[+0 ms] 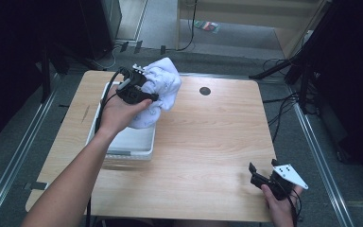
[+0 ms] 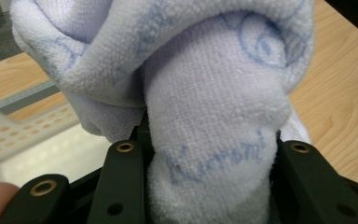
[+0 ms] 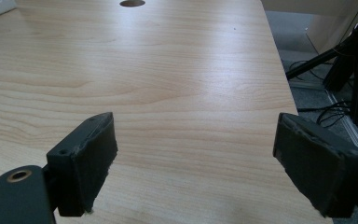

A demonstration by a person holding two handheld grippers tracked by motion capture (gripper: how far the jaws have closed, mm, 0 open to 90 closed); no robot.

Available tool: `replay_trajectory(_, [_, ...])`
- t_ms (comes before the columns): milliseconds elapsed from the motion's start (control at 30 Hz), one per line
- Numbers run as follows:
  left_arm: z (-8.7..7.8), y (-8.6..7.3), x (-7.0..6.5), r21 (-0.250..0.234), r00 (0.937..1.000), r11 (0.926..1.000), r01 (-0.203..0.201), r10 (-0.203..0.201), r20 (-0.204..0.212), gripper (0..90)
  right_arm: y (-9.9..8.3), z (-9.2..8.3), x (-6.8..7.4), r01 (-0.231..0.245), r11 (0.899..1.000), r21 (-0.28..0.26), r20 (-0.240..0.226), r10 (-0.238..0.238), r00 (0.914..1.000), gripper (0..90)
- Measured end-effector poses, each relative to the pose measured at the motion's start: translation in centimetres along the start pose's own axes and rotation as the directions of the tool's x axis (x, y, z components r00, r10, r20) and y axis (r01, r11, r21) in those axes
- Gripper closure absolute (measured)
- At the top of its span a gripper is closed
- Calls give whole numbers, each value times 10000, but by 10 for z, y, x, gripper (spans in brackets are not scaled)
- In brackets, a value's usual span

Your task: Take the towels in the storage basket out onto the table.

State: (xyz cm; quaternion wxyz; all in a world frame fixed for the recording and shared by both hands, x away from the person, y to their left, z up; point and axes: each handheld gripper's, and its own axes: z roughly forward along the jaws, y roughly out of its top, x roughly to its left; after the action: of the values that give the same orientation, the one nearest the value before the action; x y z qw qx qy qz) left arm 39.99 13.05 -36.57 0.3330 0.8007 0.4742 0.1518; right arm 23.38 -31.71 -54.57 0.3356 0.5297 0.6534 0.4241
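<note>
High view: left tool (image 1: 144,92) at about 10 o'clock on the counter (image 1: 208,142), jaws clamped on a white towel (image 1: 163,87) with pale blue print. Towel bunched, lifted clear, hanging over the far right corner of a white perforated basket (image 1: 137,144) that sits on the counter's left side. Left gripper view: towel (image 2: 214,116) fills the gap between both jaws. Right tool (image 1: 264,182) at about 5 o'clock near the counter's edge, jaws wide apart, nothing between them, well apart from the towel.
</note>
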Motion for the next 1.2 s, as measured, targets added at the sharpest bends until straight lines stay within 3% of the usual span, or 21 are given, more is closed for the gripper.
replay_trajectory(367, [21,6,-25,20,9989,9999,-121,120,448,596,0,0,0,-28,10000,-57,-12,27,10000,137])
replay_trajectory(633, [37,10,-39,0,9965,10000,56,-55,837,590,0,-1,0,-30,9999,-98,-22,30,10000,136])
replay_trajectory(933, [60,8,-60,145,9949,9999,84,-98,1008,584,0,0,0,-23,10000,-96,-28,23,10000,136])
replay_trajectory(1200, [87,-4,-72,132,9896,9981,603,-615,1304,563,0,0,0,-40,9999,-111,-45,39,10000,136])
